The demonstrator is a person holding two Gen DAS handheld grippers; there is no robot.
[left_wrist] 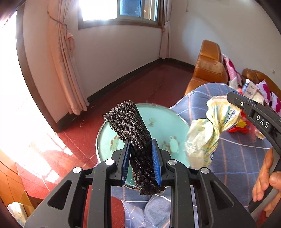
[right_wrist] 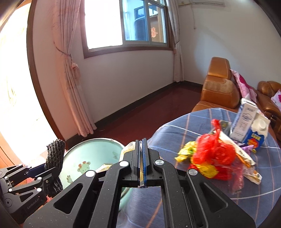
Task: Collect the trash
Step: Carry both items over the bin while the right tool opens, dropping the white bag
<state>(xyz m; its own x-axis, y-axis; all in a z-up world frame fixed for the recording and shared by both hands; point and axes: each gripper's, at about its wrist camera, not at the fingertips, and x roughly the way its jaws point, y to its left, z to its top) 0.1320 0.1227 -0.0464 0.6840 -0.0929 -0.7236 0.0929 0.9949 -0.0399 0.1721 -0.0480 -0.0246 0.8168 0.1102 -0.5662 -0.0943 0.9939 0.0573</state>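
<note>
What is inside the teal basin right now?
The teal basin shows only its printed cartoon animals on a bare bottom; no trash lies in the visible part. The black foam net and the crumpled wrapper, each held by jaws, cover parts of it.

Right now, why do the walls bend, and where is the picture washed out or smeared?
Left wrist view: a fisheye lens bows the walls; sun whitens the window and glares on the floor. Right wrist view: same bowing, and the red bag is smeared.
</note>
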